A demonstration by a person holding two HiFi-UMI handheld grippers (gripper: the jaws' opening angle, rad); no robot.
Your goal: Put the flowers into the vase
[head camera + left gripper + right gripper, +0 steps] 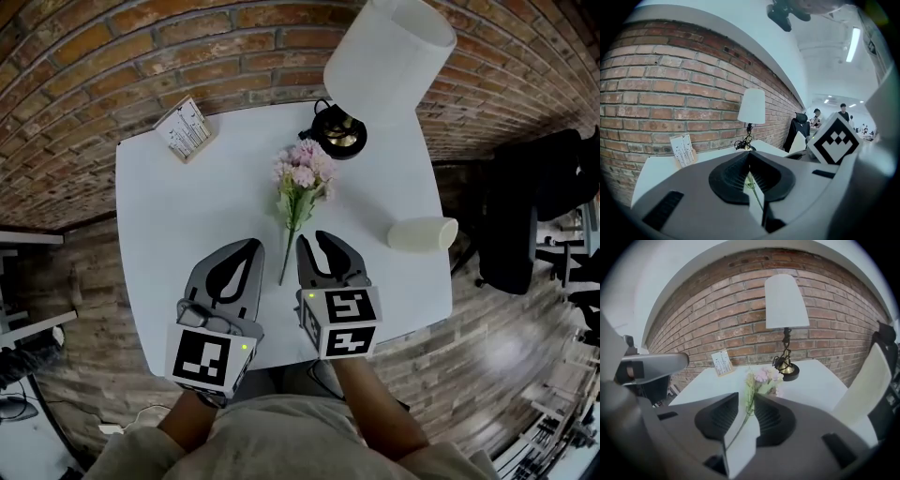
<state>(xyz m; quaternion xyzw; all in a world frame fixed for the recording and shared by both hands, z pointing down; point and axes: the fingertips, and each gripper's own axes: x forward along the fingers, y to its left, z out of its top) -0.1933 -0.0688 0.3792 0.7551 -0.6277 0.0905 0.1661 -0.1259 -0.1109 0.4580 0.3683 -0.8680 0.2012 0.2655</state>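
A bunch of pink flowers (302, 173) lies on the white table (178, 216), its green stem (285, 258) running toward me. The white vase (422, 233) lies on its side near the table's right edge. My right gripper (313, 237) hovers just right of the stem's lower end. In the right gripper view that gripper (746, 397) is slightly open, and the stem (740, 425) shows in the narrow gap without touching the pads. My left gripper (255, 246) hangs left of the stem. Its tips (749, 154) meet, and a stretch of stem (753, 186) shows behind them.
A lamp with a white shade (389, 56) and a black and brass base (339, 131) stands behind the flowers. A small card stand (187, 129) sits at the table's far left corner. A brick wall lies beyond, and a black chair (525, 216) stands to the right.
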